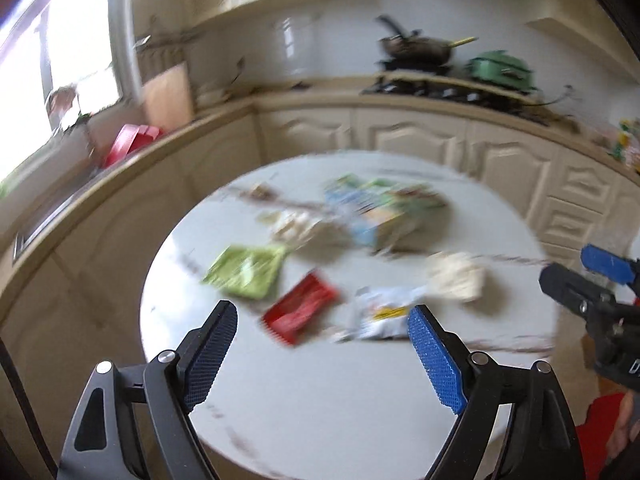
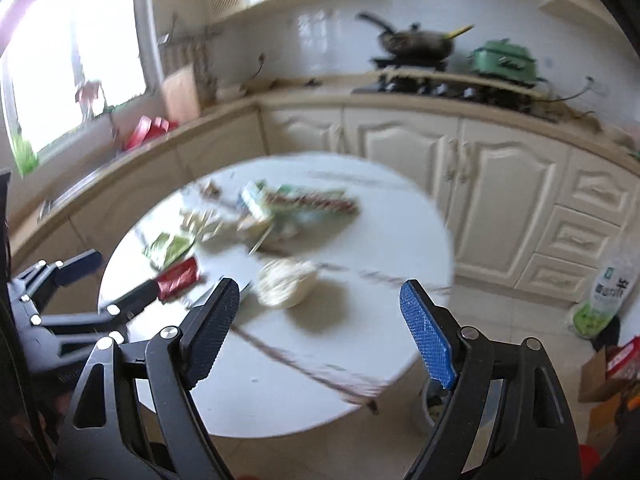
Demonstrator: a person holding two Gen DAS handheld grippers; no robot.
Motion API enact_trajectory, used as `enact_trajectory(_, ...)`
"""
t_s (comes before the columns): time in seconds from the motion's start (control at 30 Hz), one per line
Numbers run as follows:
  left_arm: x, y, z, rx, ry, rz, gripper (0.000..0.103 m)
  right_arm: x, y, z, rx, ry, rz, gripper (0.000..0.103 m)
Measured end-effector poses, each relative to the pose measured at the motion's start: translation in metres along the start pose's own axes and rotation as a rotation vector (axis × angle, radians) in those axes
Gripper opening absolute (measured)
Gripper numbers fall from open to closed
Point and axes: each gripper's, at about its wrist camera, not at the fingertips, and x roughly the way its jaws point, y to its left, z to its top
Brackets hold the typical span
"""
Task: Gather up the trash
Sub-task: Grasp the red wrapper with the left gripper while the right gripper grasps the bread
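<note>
Both views are motion-blurred. A round white table (image 1: pixel 304 400) holds scattered trash: a green packet (image 1: pixel 246 266), a red packet (image 1: pixel 300 308), a white wrapper (image 1: pixel 380 314), a crumpled tissue (image 1: pixel 456 276) and a pile of colourful cartons (image 1: pixel 380 212). My left gripper (image 1: pixel 322 354) is open and empty above the table's near side. My right gripper (image 2: pixel 316 334) is open and empty above the table (image 2: pixel 360 248), just short of the crumpled tissue (image 2: pixel 286 282). The red packet (image 2: pixel 178 278) and green packet (image 2: pixel 168 248) lie to its left, by the left gripper (image 2: pixel 116 280).
Cream kitchen cabinets (image 2: pixel 500 184) curve behind the table, with a wok (image 2: pixel 418 42) and a green pot (image 2: pixel 506 60) on the counter. A plastic bottle (image 2: pixel 608 288) and boxes (image 2: pixel 612 364) stand on the floor at the right. A window (image 1: pixel 52 80) is at the left.
</note>
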Motion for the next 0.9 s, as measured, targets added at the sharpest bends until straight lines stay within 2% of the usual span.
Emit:
enact_trajectory(0.13,0.005,0.030,-0.021,-0.038,0.047,0.016,0.084,0.043,0.014,-0.008,0.004,0.092,0.027,0.081)
enact_trajectory(0.27,0.013,0.050,-0.032,-0.042,0.081,0.015,0.084,0.075,0.017,-0.013,0.011,0.150,0.004,0.081)
enact_trajectory(0.4,0.019,0.061,-0.037,-0.044,0.112,0.015,0.084,0.094,0.009,-0.013,0.030,0.181,-0.009,0.081)
enact_trajectory(0.6,0.028,0.068,-0.040,-0.024,0.138,-0.001,0.084,0.114,-0.001,-0.008,0.044,0.178,-0.022,0.079)
enact_trajectory(0.67,0.041,0.067,-0.029,-0.019,0.151,0.002,0.084,0.117,0.001,-0.004,0.040,0.175,-0.019,0.072)
enact_trajectory(0.7,0.041,0.067,-0.031,-0.021,0.157,-0.002,0.084,0.118,0.001,-0.003,0.036,0.171,0.006,0.061)
enact_trajectory(0.73,0.055,0.065,-0.023,-0.021,0.161,-0.006,0.084,0.118,0.002,-0.002,0.031,0.170,0.012,0.058)
enact_trajectory(0.9,0.082,0.055,0.001,-0.008,0.175,-0.004,0.084,0.116,-0.001,-0.003,0.024,0.144,0.054,0.054)
